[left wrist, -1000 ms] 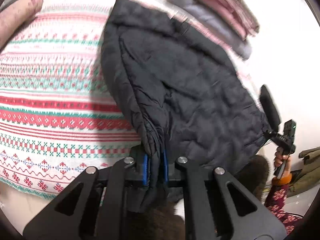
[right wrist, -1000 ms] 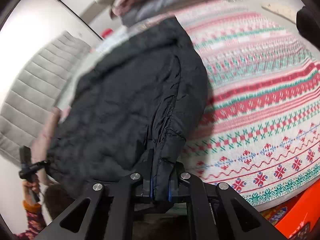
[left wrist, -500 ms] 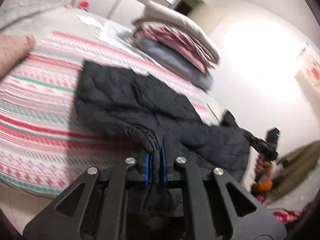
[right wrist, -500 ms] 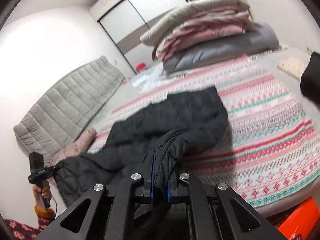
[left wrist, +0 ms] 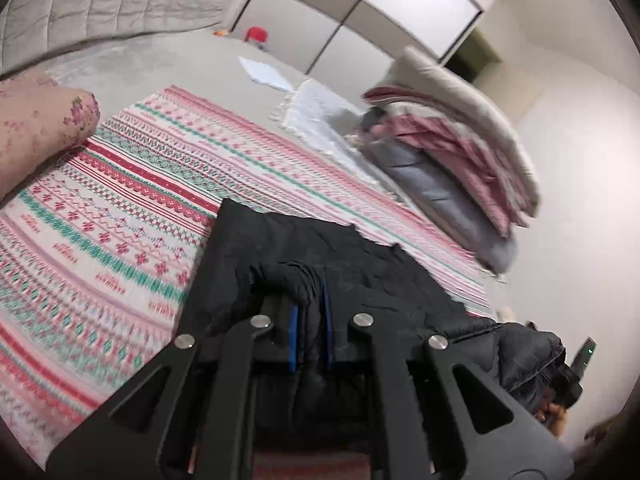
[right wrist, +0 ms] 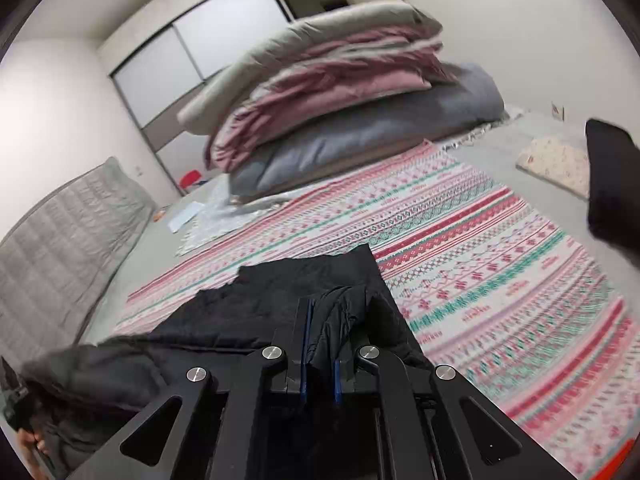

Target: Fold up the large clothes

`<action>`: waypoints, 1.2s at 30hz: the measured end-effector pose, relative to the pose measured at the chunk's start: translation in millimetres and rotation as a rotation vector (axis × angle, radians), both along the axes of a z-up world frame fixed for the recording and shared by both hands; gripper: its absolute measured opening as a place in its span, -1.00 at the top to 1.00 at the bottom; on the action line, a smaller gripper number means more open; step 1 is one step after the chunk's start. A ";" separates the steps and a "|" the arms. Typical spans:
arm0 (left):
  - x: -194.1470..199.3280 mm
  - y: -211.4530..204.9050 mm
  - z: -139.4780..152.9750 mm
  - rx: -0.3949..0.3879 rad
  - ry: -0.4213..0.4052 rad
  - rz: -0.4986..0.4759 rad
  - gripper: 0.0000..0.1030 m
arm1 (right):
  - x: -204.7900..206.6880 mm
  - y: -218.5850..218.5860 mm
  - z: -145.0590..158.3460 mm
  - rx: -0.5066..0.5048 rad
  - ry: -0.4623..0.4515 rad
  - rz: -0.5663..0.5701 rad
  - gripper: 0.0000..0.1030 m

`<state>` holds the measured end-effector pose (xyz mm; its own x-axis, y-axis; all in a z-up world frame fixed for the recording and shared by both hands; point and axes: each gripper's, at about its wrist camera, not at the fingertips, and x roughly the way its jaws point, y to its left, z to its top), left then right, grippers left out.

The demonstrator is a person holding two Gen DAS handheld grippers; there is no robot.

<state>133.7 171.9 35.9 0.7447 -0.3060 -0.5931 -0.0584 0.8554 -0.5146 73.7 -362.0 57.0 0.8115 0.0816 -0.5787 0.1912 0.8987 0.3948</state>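
Tools (left wrist: 310, 328) (right wrist: 320, 354) pinch black jacket (left wrist: 320, 248).

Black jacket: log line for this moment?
left gripper: shut on black jacket | right gripper: shut on black jacket | jacket: on patterned blanket

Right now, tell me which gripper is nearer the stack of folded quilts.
Right, as far as I can judge. The right gripper looks up the patterned blanket towards the stack of folded quilts. The left gripper holds the black jacket farther off.
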 end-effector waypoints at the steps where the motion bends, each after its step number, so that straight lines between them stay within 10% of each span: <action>1: 9.5 -1.9 -6.5 0.001 0.011 0.010 0.77 | 9.9 -2.3 -6.7 0.007 0.012 -0.005 0.85; 11: 78.9 -23.8 -110.9 0.092 0.075 0.065 0.61 | 112.4 -7.8 -121.4 -0.030 0.224 0.003 0.83; 18: 71.5 -32.6 -92.0 0.195 0.127 0.015 0.26 | 122.7 6.0 -130.6 -0.097 0.282 0.027 0.68; 21: 55.0 -33.0 -71.7 0.295 0.155 0.013 -0.32 | 108.2 5.7 -110.6 -0.087 0.301 0.060 0.26; 22: 47.0 -34.6 -63.3 0.328 0.141 0.001 -0.52 | 100.9 5.5 -102.6 -0.085 0.296 0.075 -0.19; 24: 34.6 -38.3 -50.3 0.360 0.114 -0.057 -0.57 | 83.7 8.3 -87.8 -0.105 0.272 0.096 -0.60; 29: 8.2 -65.9 -46.3 0.430 0.093 -0.338 -0.60 | 47.4 42.8 -61.4 -0.230 0.233 0.334 -0.60; 36: 10.1 -132.8 -87.8 0.571 0.145 -0.595 -0.60 | 42.9 116.2 -107.7 -0.458 0.403 0.617 -0.60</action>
